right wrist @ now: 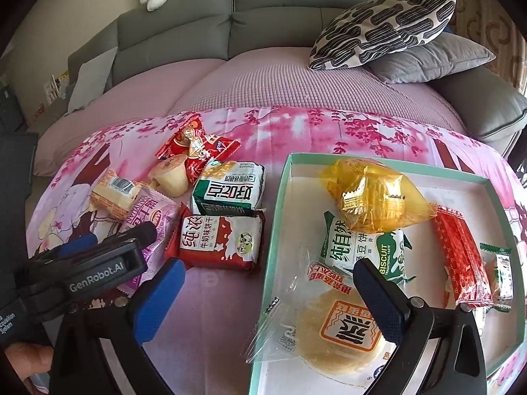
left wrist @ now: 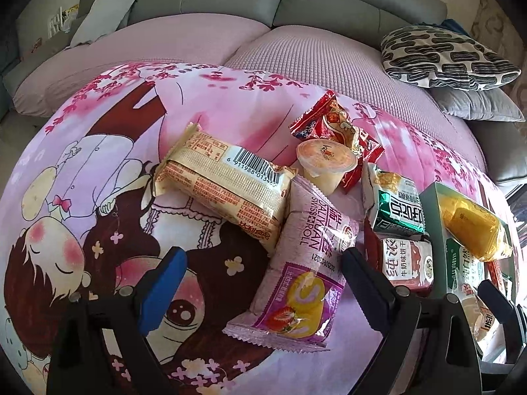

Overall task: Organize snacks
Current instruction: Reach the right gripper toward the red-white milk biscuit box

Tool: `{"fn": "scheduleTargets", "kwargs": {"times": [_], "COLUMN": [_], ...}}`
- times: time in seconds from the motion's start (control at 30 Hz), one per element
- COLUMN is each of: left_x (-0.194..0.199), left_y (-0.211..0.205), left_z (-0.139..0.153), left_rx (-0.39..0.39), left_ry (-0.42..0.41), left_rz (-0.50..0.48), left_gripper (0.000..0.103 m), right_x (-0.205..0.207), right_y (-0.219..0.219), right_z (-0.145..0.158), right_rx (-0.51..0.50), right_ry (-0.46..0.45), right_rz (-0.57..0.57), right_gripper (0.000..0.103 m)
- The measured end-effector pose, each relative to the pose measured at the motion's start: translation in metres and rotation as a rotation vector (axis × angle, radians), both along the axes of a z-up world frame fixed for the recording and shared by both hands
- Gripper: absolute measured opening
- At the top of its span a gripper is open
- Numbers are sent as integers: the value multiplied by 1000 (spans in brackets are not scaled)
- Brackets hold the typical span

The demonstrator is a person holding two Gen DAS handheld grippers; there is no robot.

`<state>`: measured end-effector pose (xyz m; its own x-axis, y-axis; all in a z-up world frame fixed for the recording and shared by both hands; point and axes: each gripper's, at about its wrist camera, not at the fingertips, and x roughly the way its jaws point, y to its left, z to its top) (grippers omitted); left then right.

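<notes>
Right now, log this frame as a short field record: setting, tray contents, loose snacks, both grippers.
setting: pink printed blanket on a sofa
tray: yellow candy bag, green biscuit pack, round pastry, red stick pack
loose: Swiss roll pack, barcode cake pack, jelly cup
left gripper: open, around the Swiss roll pack
right gripper: open, over the tray edge

Glossy plastic snack wrappers (left wrist: 298, 260) lie on a smooth printed cloth (left wrist: 108, 151), beside a matt cardboard box (right wrist: 280, 204).
</notes>
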<state>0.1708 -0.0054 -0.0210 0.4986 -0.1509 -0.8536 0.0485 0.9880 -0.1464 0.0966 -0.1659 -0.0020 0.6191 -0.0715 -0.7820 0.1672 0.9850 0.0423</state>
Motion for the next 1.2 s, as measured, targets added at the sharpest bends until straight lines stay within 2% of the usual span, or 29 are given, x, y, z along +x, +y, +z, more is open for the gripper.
{"fn": "scheduleTargets", "kwargs": {"times": [0.33, 0.67, 0.77, 0.93, 1.13, 1.2], "left_x": [6, 5, 4, 5, 5, 4], "left_y": [6, 27, 32, 34, 36, 39], "left_z": [-6, -9, -9, -9, -9, -9], "left_rx": [-61, -106, -128, -143, -150, -157], "left_ry": [54, 74, 81, 87, 91, 93], "left_rz": [30, 92, 105, 101, 92, 100], "left_gripper": [95, 95, 95, 95, 94, 90], "right_x": [2, 4, 7, 18, 27, 28], "right_y": [0, 17, 29, 37, 40, 41], "right_z": [-2, 6, 5, -5, -10, -10], "right_rx": [-4, 32, 1, 6, -40, -45], "right_ry": [-3, -89, -100, -73, -64, -67], "right_rz": [-5, 76, 116, 139, 117, 116], "right_gripper": [103, 102, 97, 86, 85, 85]}}
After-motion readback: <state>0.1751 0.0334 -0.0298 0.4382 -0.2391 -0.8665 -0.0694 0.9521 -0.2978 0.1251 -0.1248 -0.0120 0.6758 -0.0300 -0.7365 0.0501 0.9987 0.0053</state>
